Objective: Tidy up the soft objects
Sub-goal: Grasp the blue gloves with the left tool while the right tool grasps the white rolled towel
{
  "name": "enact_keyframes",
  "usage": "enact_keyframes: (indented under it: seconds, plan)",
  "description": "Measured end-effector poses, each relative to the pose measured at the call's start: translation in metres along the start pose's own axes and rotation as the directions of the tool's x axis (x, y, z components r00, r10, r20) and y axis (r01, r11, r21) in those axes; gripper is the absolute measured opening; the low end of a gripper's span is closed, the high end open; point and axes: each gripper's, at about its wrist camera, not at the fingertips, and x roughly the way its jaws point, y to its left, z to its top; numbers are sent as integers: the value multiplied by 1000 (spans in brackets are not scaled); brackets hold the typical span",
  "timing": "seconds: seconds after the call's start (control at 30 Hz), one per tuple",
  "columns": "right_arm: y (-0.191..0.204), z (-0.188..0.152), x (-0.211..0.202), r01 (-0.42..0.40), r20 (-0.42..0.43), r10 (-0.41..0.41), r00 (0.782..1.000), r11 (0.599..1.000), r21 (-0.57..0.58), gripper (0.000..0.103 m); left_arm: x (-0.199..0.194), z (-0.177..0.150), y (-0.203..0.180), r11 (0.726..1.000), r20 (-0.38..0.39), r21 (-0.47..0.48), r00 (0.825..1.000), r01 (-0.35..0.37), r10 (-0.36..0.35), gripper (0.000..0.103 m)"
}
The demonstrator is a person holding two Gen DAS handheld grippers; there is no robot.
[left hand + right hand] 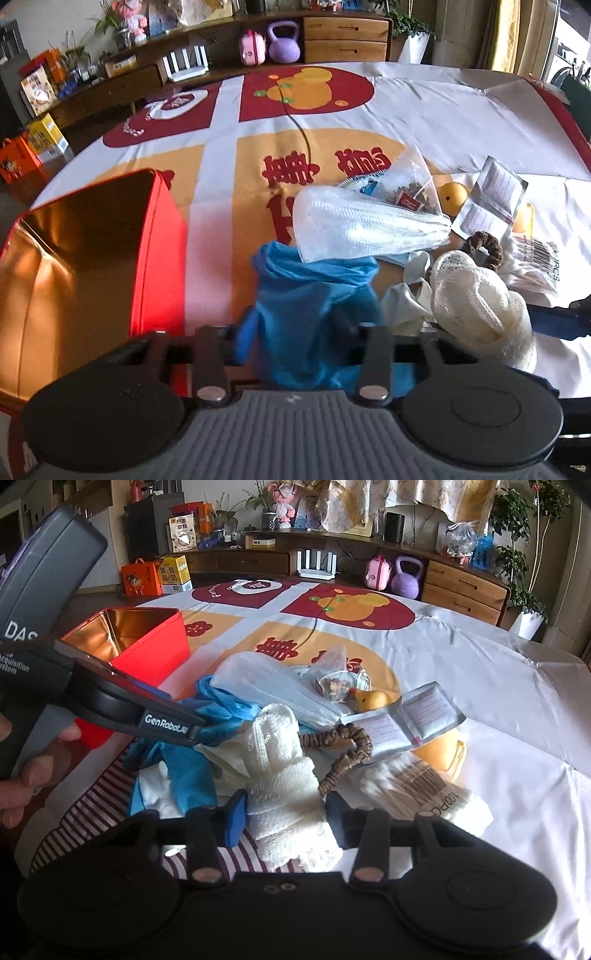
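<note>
Blue glove: left jaws gripping | white gauze roll: right jaws gripping | lift clear, carry left to red tin

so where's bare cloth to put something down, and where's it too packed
Bare cloth lies between the open red metal tin and the pile, and across the white tablecloth right of the yellow rubber duck. It is crowded around the blue glove, white gauze roll and cotton swab pack.
</note>
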Motion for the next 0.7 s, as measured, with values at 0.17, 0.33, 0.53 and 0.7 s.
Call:
enact_keyframes:
  seconds: [0.17, 0.33, 0.53, 0.7]
  plan:
    - [1, -1, -4, 9, 11, -9, 1000, 1000, 2, 37, -8, -3, -4, 998, 43, 45, 999, -33, 31, 12]
    - [1, 0, -11, 9, 26, -9, 1000, 1000, 17, 35, -20, -4, 3, 999, 64, 26, 998, -26, 24, 7]
    - [5, 5, -25, 4, 49, -5, 999, 1000, 17, 35, -44, -4, 14, 1000, 98, -11, 995, -3, 4, 7]
    - [7, 7, -38, 11, 66, -13, 998, 1000, 21, 35, -53, -7, 22, 1000, 106, -23, 994, 19, -17, 7]
